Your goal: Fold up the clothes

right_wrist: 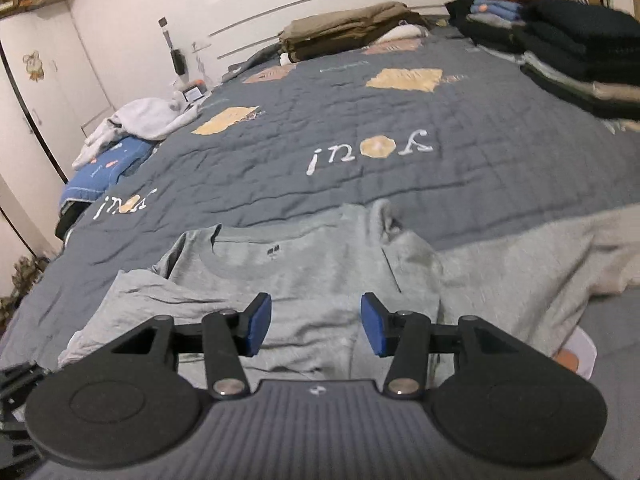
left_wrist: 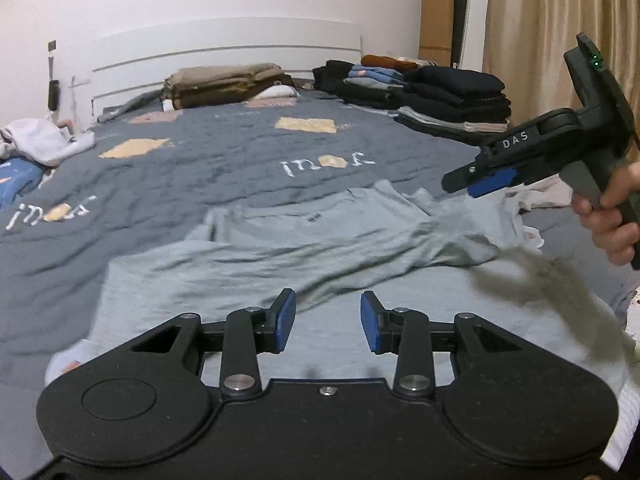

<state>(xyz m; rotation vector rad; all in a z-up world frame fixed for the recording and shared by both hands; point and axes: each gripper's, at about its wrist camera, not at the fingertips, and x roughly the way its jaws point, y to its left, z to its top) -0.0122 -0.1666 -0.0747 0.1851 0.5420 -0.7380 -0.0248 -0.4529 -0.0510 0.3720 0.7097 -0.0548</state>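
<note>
A grey T-shirt (left_wrist: 320, 240) lies spread and creased on the grey quilt (left_wrist: 200, 168), collar towards the headboard. The right wrist view shows its neck label and the shirt (right_wrist: 312, 276) with one sleeve folded over on the left. My left gripper (left_wrist: 328, 308) hovers over the shirt's near part, open, with nothing between its blue pads. My right gripper (left_wrist: 468, 182), held by a hand, hangs above the shirt's right side. In its own view the right gripper (right_wrist: 316, 312) is open and empty over the shirt's chest. A blurred grey strip of cloth (left_wrist: 560, 280) falls at the right.
Stacks of folded dark clothes (left_wrist: 452, 96) stand at the bed's back right, and folded tan bedding (left_wrist: 228, 84) lies by the headboard. A crumpled white garment (right_wrist: 148, 116) and a blue item (right_wrist: 104, 168) sit at the left edge. A beige garment (right_wrist: 540, 256) lies right of the shirt.
</note>
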